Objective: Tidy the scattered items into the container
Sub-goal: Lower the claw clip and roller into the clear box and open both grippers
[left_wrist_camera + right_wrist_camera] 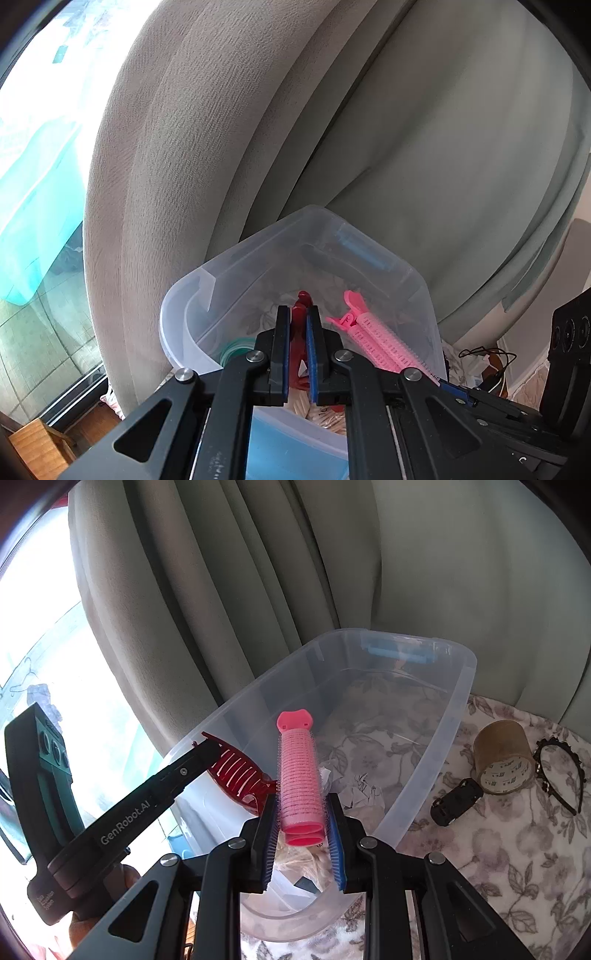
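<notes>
"GenRobot.AI" is being shown on the left gripper, clamped on a red hair clip; a pink bristly roller is being gripped by the right gripper over the clear bin.

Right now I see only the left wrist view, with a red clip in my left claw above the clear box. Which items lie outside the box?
Observer: Three lie on the floral cloth, right of the box: a brown tape roll, a black headband and a small black clip.
Operator: Does the tape roll touch the box?
Observer: No, it stands apart from the wall; the small black clip lies nearer to the wall.
Operator: Is the right claw loaded too?
Observer: Yes, the right claw grips the pink roller by its open end, beside your red clip.
</notes>
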The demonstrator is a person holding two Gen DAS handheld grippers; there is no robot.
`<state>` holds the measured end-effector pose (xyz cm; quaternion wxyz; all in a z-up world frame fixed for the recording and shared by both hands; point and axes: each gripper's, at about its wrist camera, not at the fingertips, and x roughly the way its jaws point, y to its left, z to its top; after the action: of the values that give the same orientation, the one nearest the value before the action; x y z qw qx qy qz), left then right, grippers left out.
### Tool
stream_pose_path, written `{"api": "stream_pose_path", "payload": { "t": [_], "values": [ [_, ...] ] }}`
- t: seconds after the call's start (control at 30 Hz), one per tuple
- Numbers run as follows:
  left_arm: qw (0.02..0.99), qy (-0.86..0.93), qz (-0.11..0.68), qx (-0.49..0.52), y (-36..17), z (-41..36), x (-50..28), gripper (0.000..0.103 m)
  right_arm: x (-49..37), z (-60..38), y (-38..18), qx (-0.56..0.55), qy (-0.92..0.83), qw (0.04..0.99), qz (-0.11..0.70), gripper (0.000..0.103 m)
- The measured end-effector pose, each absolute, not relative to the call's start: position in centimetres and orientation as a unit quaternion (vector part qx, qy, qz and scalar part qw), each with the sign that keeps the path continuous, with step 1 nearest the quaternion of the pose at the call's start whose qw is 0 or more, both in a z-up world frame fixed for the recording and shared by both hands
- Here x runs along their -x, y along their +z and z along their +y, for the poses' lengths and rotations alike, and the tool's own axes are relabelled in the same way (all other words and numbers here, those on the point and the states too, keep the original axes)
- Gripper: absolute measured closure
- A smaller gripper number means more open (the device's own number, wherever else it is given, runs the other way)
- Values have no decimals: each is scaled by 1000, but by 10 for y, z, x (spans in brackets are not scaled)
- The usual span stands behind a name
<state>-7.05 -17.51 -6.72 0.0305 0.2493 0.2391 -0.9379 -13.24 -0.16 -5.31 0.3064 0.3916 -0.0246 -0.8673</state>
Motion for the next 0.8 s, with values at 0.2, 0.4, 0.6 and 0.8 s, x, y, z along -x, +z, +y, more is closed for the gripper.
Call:
{"api": "stream_pose_path", "payload": {
  "t": [0.2,0.4,0.6,0.8],
  "values": [
    [31,-938,238,-251,-67,-173,71,95,132,-1,-53,-390,-867,307,-27,76],
    [27,-938,241,-249,-67,-172,69,95,131,0,-52,-391,-867,307,-26,75],
    [20,-937,242,-252,-66,-170,69,91,129,-2,-51,-392,-868,305,-21,74],
    [9,-941,234,-243,-61,-161,66,47,122,-6,-47,-387,-867,314,-9,58]
  ]
}}
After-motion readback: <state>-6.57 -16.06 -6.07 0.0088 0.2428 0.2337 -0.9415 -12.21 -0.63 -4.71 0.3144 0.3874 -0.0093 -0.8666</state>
